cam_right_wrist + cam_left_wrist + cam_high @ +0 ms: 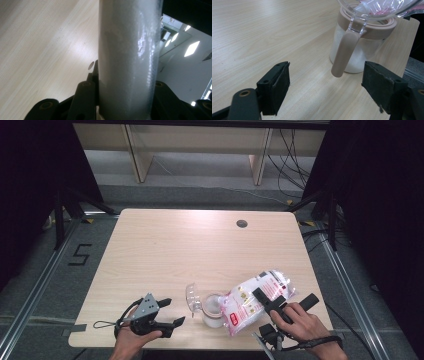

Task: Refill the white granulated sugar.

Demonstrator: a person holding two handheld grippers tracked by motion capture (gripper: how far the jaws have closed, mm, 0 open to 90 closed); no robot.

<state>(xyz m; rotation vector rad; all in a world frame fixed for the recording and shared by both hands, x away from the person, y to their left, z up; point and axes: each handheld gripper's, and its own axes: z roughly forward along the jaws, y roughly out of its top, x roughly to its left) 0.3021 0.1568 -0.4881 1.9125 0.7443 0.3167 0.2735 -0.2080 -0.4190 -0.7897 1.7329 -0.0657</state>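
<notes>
at the near edge of the table (pixel 165 245), the left gripper (pixel 169 312) is resting low in the person's left hand (pixel 131 340), its jaws standing wide apart with nothing between them. in the left gripper view they are framing bare wood, and just beyond them the jar's pinkish handle (pixel 343 53) is hanging down from its rim band.

to the right, the right gripper (pixel 270 301) is sitting in the person's right hand (pixel 302 322), its jaws clamped on the white bag (pixel 255 302). in the right gripper view the bag (pixel 127 60) is standing between the two jaws as a pale, frosted column, both pads pressing on it.

the bag, printed with red, is lying tilted, its lower end meeting the mouth of the clear jar (pixel 214 310). the jar is standing upright on the table near the front edge, between the two grippers, with white contents inside. its clear lid (pixel 192 297) is hanging open to the left.

farther back, the tabletop is lying bare up to a small dark hole (pixel 242 223) near the far edge.
</notes>
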